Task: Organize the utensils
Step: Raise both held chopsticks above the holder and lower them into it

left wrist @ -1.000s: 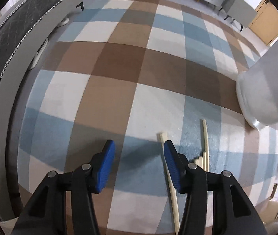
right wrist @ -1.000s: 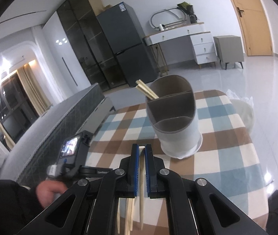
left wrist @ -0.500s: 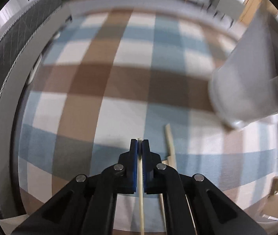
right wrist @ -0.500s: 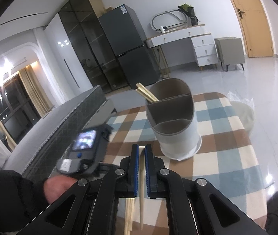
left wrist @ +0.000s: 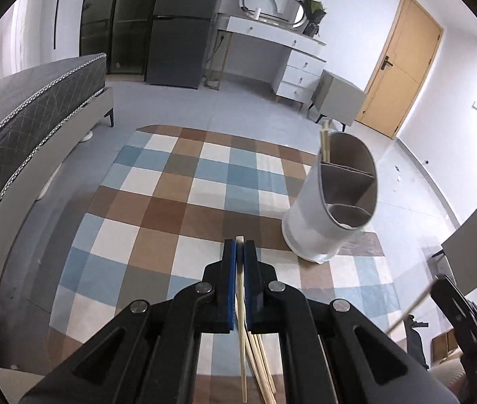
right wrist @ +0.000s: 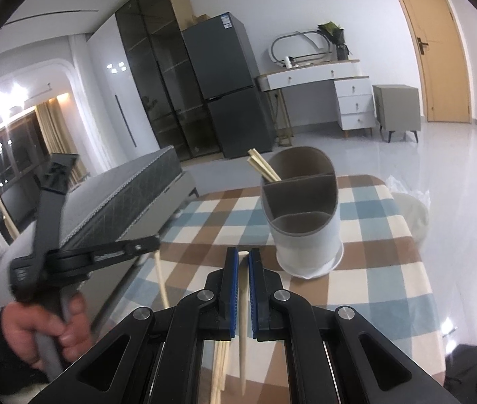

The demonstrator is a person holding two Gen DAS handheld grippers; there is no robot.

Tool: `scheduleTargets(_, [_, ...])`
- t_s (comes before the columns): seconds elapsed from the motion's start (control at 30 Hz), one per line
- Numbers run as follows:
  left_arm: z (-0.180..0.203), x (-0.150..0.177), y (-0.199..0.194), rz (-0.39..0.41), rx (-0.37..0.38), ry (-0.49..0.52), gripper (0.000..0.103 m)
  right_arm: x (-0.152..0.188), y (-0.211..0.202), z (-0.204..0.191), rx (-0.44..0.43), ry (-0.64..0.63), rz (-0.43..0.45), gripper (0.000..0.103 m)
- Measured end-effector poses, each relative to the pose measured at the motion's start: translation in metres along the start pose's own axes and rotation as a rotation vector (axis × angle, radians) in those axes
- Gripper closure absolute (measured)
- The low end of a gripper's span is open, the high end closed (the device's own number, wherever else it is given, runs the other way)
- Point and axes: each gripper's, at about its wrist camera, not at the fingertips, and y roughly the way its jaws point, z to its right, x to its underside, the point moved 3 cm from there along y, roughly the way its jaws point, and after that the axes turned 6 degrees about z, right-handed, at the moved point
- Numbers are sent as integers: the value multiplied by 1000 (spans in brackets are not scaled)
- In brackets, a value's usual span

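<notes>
My left gripper (left wrist: pixel 240 245) is shut on a pale wooden chopstick (left wrist: pixel 241 306) and holds it above the checked tablecloth (left wrist: pixel 157 222). The grey three-part utensil holder (left wrist: pixel 332 208) stands ahead to the right, with chopsticks (left wrist: pixel 324 144) in its far compartment. My right gripper (right wrist: pixel 243 256) is shut on another chopstick (right wrist: pixel 243 320), just short of the holder (right wrist: pixel 305 232). In the right wrist view the left gripper (right wrist: pixel 156 244) is raised at the left in a hand (right wrist: pixel 46 330), its chopstick (right wrist: pixel 161 282) hanging down. Loose chopsticks (right wrist: pixel 220 353) lie on the cloth below.
A grey bed (left wrist: pixel 20 128) runs along the table's left side. A dark fridge (right wrist: pixel 231 94), a white dresser (right wrist: pixel 339 91) and a wooden door (right wrist: pixel 440 50) stand across the room. A white bag (right wrist: pixel 410 212) sits past the table's right edge.
The left gripper shut on a chopstick lying on the cloth, then rose and tilted up, so the holder and room came into its view. The right gripper kept its chopstick and barely moved.
</notes>
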Motion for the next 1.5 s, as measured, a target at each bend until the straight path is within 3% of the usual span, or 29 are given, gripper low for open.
scheduleTargets(0.27, [12,-6,-8,4,59,29,103,-7,-11,-2,20,14,10,98])
scheduleTargets(0.43, [27,-26,-26,59,116,18,103,-22,-17,-4,18,-8,36,98])
scheduleTargets(0.83, [68,-126,-39,252,247,-53,103,-127,-11,8,7,-139,131,98])
scheduleTargets(1.0, [77,-170,-22,322,273,-96,103,-178,12,11,-5,-226,158,98])
scheduleTargets(1.17, [77,-189,9,351,267,-126,103,-213,47,8,-23,-324,174,98])
scheduleTargets(1.5, [65,-188,71,312,236,-179,103,-213,112,15,-61,-393,156,98])
